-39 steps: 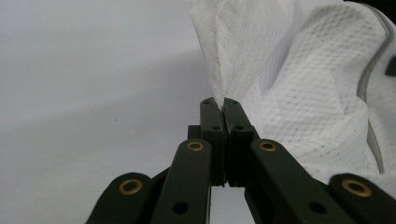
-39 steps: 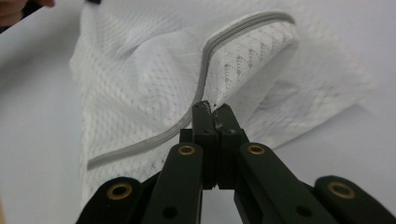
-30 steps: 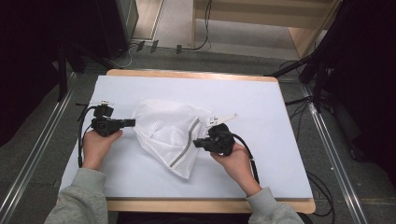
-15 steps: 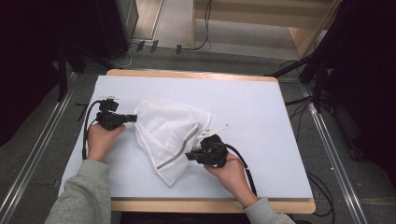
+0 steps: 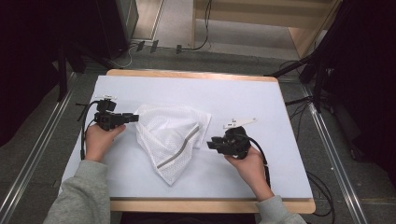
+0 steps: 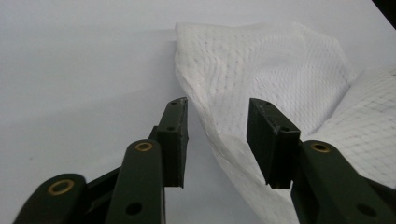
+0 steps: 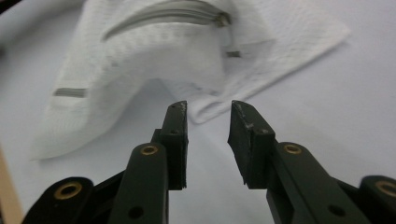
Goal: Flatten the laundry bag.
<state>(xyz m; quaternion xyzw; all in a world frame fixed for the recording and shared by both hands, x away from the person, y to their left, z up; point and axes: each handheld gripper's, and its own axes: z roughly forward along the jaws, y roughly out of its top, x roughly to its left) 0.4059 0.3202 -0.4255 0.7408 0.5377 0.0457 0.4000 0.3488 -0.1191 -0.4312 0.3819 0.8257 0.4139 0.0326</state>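
White sheet over a wood-edged desk (image 5: pixel 243 100), dark floor and cables all round it, and I'm working from the near side with a gripper in each hand. Dead centre lies the mesh laundry bag (image 5: pixel 170 140), crumpled, resting flat on the desk.

My left gripper (image 5: pixel 133 117) is right at the bag's upper left corner. From the left gripper view, its fingers (image 6: pixel 173 135) stand apart with the raised edge of the mesh bag (image 6: pixel 261 70) running up between them, not pinched as far as I can tell. That's where I want it, I reckon: a corner is the handle for pulling this thing out flat.

My right gripper (image 5: pixel 214 143) sits just off the bag's right edge, apart from it. Fingers (image 7: pixel 175 140) parted there too, nothing between them, and the nearest fold of the bag (image 7: pixel 205 109) lies just ahead of the tips. The grey zip (image 7: pixel 163 14) curves across the far side in that view.

Orientation now: in the high view the bag is wide at the far end and tapers to a point at the near end, tip aimed toward my edge of the desk. Long axis runs roughly far-to-near, leaning a touch left at the far end, with the zip stripe (image 5: pixel 180 149) slanting along the right flank.
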